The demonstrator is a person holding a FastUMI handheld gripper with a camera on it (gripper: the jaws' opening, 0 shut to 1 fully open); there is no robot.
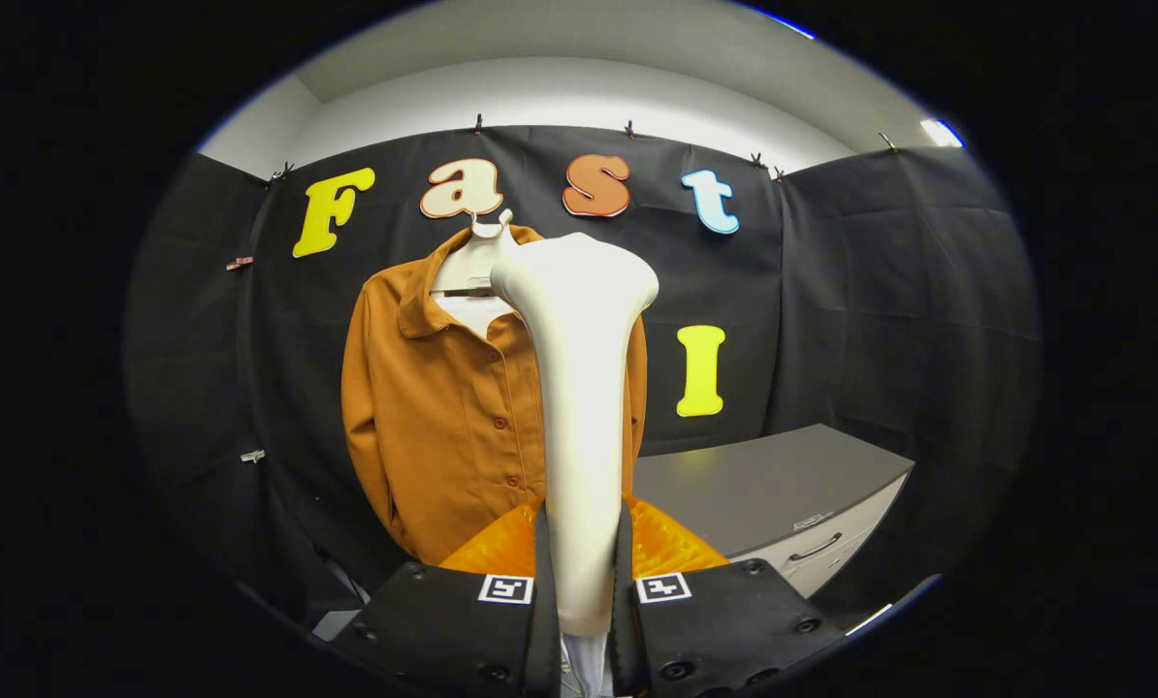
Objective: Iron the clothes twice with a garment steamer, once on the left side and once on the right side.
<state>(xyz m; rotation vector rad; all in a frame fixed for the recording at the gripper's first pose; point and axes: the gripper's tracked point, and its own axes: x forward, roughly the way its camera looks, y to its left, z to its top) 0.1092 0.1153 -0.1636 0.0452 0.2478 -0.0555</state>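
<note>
While clamped on the steamer handle, risk of a crooked pass.

With both fingers [541, 582] of the gripper [584, 591] pressed on the white garment steamer [579, 407], upright between them, head raised toward the collar of the brown button-up shirt [443, 427] hanging beyond on a white hanger [472, 262]. Likely trouble: smooth tapered handle twisting or sliding in the grip, head snagging the placket or collar, shirt swinging away under pressure. Off to the right beyond the fingers, grey drawer cabinet [783, 485], well apart from the shirt, not blocking.
</note>
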